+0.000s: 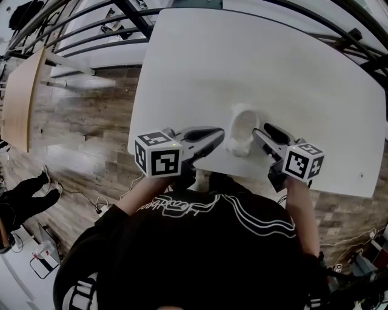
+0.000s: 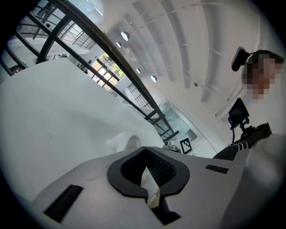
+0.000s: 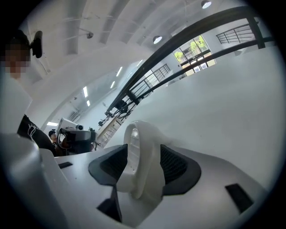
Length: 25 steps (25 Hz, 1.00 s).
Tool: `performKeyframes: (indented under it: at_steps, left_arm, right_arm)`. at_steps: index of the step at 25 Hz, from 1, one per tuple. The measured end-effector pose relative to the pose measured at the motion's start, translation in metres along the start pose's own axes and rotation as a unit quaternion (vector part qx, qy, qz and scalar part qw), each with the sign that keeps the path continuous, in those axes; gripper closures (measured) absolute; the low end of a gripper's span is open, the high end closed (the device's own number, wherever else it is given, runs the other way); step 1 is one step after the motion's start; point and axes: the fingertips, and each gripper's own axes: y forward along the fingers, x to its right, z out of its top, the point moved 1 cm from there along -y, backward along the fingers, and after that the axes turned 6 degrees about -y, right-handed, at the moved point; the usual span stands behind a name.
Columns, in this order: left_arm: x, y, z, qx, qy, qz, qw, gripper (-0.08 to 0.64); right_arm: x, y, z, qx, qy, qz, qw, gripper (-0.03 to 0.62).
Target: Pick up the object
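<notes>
A small white curved object (image 1: 242, 129) stands near the front edge of the white table (image 1: 273, 60). My right gripper (image 1: 259, 131) reaches it from the right. In the right gripper view the object (image 3: 142, 156) fills the gap between the dark pads (image 3: 176, 166) of my right gripper (image 3: 143, 154), and I cannot see the pads pressing on it. My left gripper (image 1: 220, 132) lies just left of the object with its jaws together and nothing in them. In the left gripper view the object (image 2: 121, 140) shows beyond my left gripper (image 2: 145, 160).
The table's front edge (image 1: 182, 162) runs right under both grippers, with the person's dark top below it. Wooden floor (image 1: 79, 121) lies to the left, with a wooden bench (image 1: 21, 97) and someone's dark-clad legs (image 1: 24, 197). Black railings (image 1: 91, 18) run behind.
</notes>
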Motion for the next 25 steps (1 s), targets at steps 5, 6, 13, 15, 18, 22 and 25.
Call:
performKeyframes:
  at_steps: [5,6,13,15,18,22,25]
  left_arm:
    - [-0.004,0.002,0.003,-0.001,-0.004,0.004,1.0000,0.554]
    - [-0.005,0.001,0.004,0.000,-0.005,0.003,1.0000,0.554]
    - [-0.005,-0.001,0.005,0.005,-0.006,-0.003,1.0000,0.554]
    - [-0.008,0.000,0.006,0.005,-0.006,0.000,1.0000,0.554]
    - [-0.012,0.003,0.005,0.005,-0.008,0.003,1.0000,0.554]
    - [-0.012,0.003,0.002,0.006,-0.012,0.003,0.9999,0.554]
    - [-0.012,0.001,0.004,0.010,-0.012,0.002,0.9999,0.554]
  right_arm:
    - [0.002,0.011,-0.001,-0.025,0.003,0.011,1.000,0.405]
    - [0.001,0.013,-0.001,-0.028,0.005,0.011,1.000,0.405]
    - [-0.001,0.023,-0.007,-0.045,0.019,0.020,0.999,0.405]
    - [0.001,0.026,-0.006,-0.046,0.028,0.025,0.998,0.405]
    - [0.003,0.029,-0.006,-0.048,0.042,0.037,0.997,0.405]
    - [0.001,0.031,-0.008,-0.056,0.040,0.041,0.997,0.406]
    - [0.000,0.033,-0.009,-0.064,0.041,0.040,0.996,0.407]
